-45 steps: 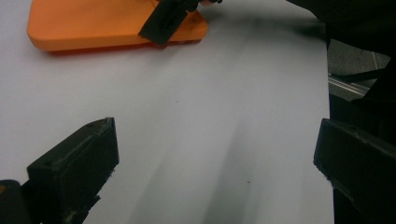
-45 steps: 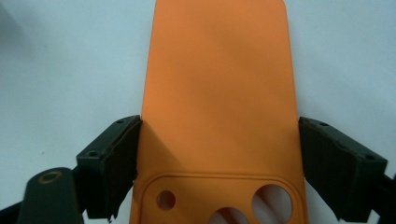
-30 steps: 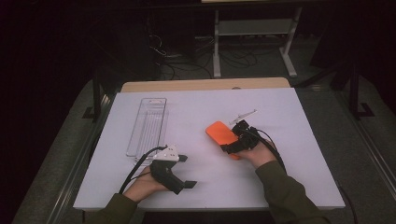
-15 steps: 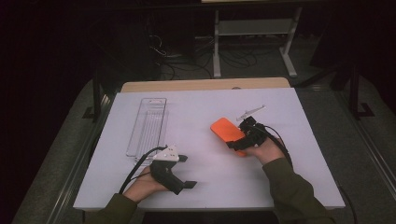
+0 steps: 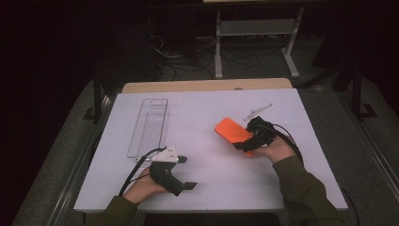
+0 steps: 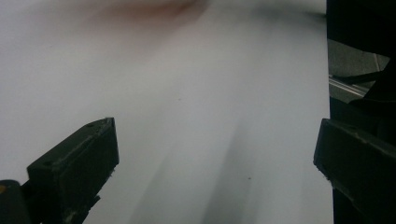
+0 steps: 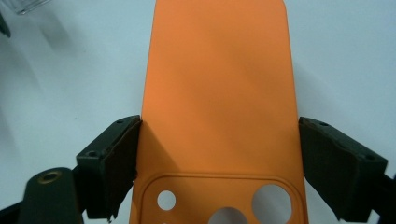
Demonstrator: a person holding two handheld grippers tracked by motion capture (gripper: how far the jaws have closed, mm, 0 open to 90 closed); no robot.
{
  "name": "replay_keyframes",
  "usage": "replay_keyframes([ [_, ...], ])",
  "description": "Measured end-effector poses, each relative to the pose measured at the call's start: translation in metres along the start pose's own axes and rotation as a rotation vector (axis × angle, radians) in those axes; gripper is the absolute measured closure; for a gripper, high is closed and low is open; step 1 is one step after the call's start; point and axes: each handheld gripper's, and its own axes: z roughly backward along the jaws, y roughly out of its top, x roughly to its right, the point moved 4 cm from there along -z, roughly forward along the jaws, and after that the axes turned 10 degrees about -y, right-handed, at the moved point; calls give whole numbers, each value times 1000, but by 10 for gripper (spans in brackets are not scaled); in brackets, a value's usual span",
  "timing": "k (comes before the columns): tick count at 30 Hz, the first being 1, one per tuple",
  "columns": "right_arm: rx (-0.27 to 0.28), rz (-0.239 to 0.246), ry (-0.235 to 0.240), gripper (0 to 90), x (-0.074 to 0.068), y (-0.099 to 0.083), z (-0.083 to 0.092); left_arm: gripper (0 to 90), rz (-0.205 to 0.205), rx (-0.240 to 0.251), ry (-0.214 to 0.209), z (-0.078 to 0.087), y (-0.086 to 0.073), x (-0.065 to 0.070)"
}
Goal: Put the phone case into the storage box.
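- Nearest to us, the left claw (image 5: 181,172) sits low on the white surface (image 5: 207,183) at near left, jaws spread wide with nothing but bare white between them in the left gripper view.
- Further in, at right, the right claw (image 5: 243,143) is clamped on the orange phone case (image 5: 230,129), one pad on each long edge at the camera-cutout end.
- In the right gripper view the case (image 7: 219,88) runs straight out along the jaws, long axis pointing away from the claw, back side up.
- From above, that free end points far-left, toward the clear tray (image 5: 149,126) lying at far left, long axis near-to-far.
- Here's the key relation: the case hangs well right of the tray, and the idle left claw is the nearer one to it.
- Just beyond the right claw lies a small pale plastic piece (image 5: 258,112).
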Motion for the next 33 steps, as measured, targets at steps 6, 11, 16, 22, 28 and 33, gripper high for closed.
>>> replay_keyframes([
  [6,-12,43,31,152,3,-2,6,0,7,1,1,2,-1,1],
  [11,-13,78,56,153,4,-3,11,0,3,-3,0,2,-1,1],
  [16,-6,104,75,152,4,-4,17,0,2,-2,-1,2,-1,1],
  [22,-8,137,95,152,1,-5,21,0,-7,-6,-7,2,0,1],
  [28,-20,215,111,152,-3,-8,21,0,-10,-6,-8,2,1,0],
  [33,-9,274,143,152,-8,-9,21,0,-20,-12,-11,3,1,-1],
])
